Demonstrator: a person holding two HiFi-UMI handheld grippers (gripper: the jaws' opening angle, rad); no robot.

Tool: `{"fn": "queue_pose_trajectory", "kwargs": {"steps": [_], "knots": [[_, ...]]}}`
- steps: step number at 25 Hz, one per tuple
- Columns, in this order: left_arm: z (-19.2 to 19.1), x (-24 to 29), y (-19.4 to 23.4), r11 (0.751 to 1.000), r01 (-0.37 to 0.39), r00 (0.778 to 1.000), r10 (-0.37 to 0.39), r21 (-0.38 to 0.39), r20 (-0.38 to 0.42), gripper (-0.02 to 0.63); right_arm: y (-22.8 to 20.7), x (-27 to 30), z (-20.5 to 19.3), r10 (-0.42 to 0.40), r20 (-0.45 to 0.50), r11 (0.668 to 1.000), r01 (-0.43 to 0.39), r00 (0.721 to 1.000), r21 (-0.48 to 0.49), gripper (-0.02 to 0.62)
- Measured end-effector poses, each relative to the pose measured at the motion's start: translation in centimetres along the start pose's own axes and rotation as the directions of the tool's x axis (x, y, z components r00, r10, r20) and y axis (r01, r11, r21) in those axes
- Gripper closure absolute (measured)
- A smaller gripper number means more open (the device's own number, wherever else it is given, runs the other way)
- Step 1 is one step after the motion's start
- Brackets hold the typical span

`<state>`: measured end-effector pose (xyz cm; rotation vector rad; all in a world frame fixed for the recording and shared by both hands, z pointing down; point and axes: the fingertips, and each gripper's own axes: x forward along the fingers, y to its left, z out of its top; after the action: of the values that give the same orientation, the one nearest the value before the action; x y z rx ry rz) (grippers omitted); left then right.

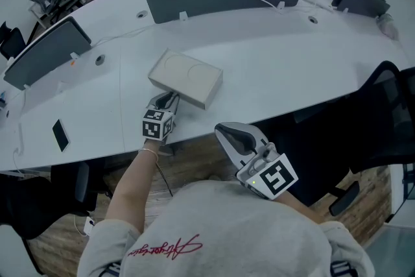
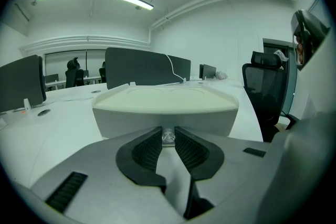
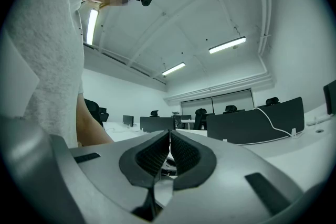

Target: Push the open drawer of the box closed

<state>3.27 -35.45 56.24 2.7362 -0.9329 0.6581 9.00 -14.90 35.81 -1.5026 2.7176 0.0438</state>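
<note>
My left claw (image 2: 168, 131) is clenched on a small clear faceted knob (image 2: 168, 137), one dark ribbed pad on each side. Right behind the knob rises the pale cream rectangular box (image 2: 165, 105), its grey-white drawer front (image 2: 131, 123) tucked beneath the lid's overhanging lip and its top smooth with shallow round dents. It sits on the white curved desk (image 2: 47, 128). My right claw (image 3: 169, 136) is squeezed shut on nothing, off the desk's edge.

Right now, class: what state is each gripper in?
Left gripper: closed on the drawer knob.
Right gripper: closed, empty.
</note>
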Motion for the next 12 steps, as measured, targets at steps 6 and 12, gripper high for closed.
{"fn": "queue_pose_trajectory", "kwargs": {"steps": [6, 12], "knots": [[0.0, -0.6, 1.0, 0.998, -0.057, 0.998, 0.058, -0.033, 0.022, 0.444, 0.2, 0.1, 0.3, 0.001, 0.015, 1.000, -0.001, 1.000, 0.000, 0.577], [-1.0, -3.4, 2.2, 0.985, -0.146, 0.988, 0.151, -0.098, 0.046, 0.423, 1.1, 0.4, 0.4, 0.021, 0.017, 1.000, -0.021, 1.000, 0.001, 0.577]]}}
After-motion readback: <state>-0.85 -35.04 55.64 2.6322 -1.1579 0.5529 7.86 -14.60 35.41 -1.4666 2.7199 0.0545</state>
